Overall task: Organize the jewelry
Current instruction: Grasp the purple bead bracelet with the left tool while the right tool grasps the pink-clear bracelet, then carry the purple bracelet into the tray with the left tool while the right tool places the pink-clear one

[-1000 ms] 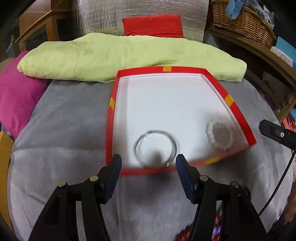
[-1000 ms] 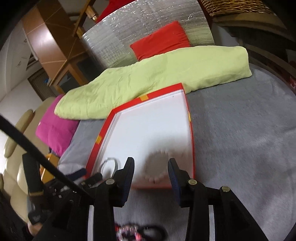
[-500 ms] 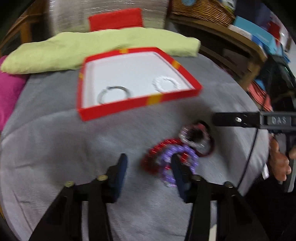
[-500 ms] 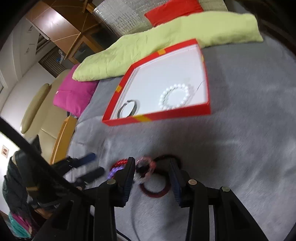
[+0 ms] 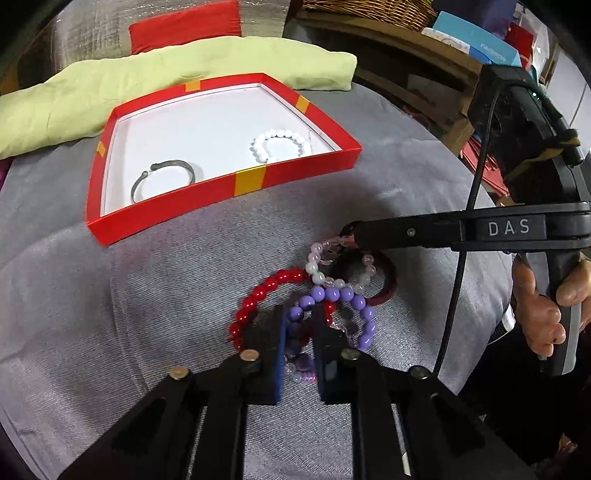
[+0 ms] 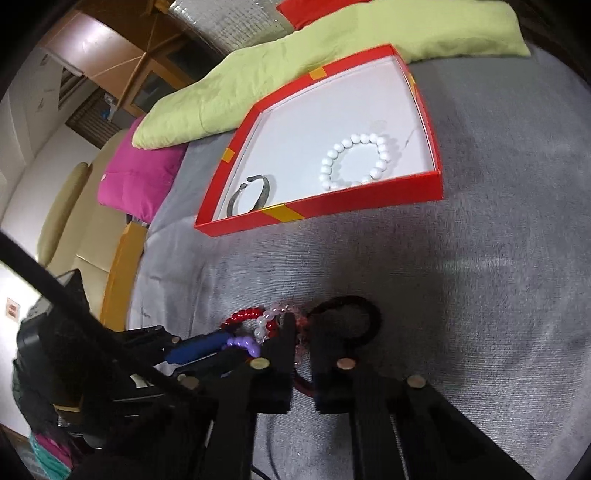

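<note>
A tangle of bracelets lies on the grey cloth: red beads, purple beads, pale pink beads and a dark maroon bangle. My left gripper is closing tight, and its pads press on the purple bead bracelet. My right gripper reaches in from the right, its jaws closing onto the pale pink bead bracelet. Beyond the pile, the red box holds a white bead bracelet and a metal bangle.
A lime green cushion lies behind the box, with a magenta cushion to its left. A wooden shelf with a wicker basket stands at the back right. A person's hand grips the right gripper's handle.
Both grippers drew back from the red box and came down over the bracelet pile. Their jaws went from apart to closed on beads.
</note>
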The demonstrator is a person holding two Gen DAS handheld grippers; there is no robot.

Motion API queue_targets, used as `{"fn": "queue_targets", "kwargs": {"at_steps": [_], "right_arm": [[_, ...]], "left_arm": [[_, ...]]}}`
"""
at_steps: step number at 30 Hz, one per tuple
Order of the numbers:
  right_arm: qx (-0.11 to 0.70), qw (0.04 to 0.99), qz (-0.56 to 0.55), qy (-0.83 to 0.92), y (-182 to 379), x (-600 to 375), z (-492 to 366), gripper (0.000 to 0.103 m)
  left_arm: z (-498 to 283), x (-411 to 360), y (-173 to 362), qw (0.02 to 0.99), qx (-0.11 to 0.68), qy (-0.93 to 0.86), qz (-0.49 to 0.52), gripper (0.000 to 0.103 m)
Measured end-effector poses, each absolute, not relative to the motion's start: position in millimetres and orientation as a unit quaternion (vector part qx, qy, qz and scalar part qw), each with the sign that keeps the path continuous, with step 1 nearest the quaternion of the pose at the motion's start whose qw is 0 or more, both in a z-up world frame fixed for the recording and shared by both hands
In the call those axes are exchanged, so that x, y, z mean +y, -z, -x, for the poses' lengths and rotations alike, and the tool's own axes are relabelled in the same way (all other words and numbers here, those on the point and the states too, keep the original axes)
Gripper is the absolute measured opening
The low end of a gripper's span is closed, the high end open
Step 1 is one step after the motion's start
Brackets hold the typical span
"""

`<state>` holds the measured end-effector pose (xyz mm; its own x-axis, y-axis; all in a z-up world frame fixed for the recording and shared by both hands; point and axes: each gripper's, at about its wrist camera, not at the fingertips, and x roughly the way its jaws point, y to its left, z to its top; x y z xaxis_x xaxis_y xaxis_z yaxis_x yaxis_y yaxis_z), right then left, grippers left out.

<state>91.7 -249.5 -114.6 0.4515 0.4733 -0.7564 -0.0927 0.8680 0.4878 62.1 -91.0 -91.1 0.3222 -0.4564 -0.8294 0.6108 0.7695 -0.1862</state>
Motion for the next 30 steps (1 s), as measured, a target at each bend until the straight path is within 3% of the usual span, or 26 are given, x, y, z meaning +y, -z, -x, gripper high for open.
{"fn": "queue_targets", "kwargs": {"at_steps": [8,14,17,18,26,28,29,30], "right_arm": [[0.466,0.842,-0.222,-0.157,104,-271,-91,0.003],[0.489,0.824,-0.233,-0.167,110,-273,-94,0.007],[0.498,0.818,-0.232,-0.168,112,-269,-95,0.026],[0.5,0.818,-0.231,-0.167,113,-268,-95,0.028],[0.508,0.82,-0.208,-0.163,120,-250,-99,0.028],[0.507,0.824,-0.186,-0.17,120,-241,-98,0.022],[0.505,0.828,-0.175,-0.169,119,-238,-98,0.013],[0.502,0.834,-0.158,-0.168,117,-235,-96,0.013]], "left_arm": [[-66,-83,81,0.822,0.461,0.33,-0.056,0.01],[-71,-75,75,0.829,0.453,0.324,-0.045,0.01],[-73,-74,74,0.832,0.45,0.322,-0.042,0.01],[-72,-72,72,0.833,0.448,0.322,-0.041,0.01],[-74,-59,63,0.843,0.437,0.312,-0.026,0.01],[-76,-57,63,0.846,0.436,0.307,-0.025,0.01],[-76,-55,62,0.848,0.434,0.303,-0.023,0.01],[-77,-53,61,0.851,0.431,0.3,-0.02,0.01]]}}
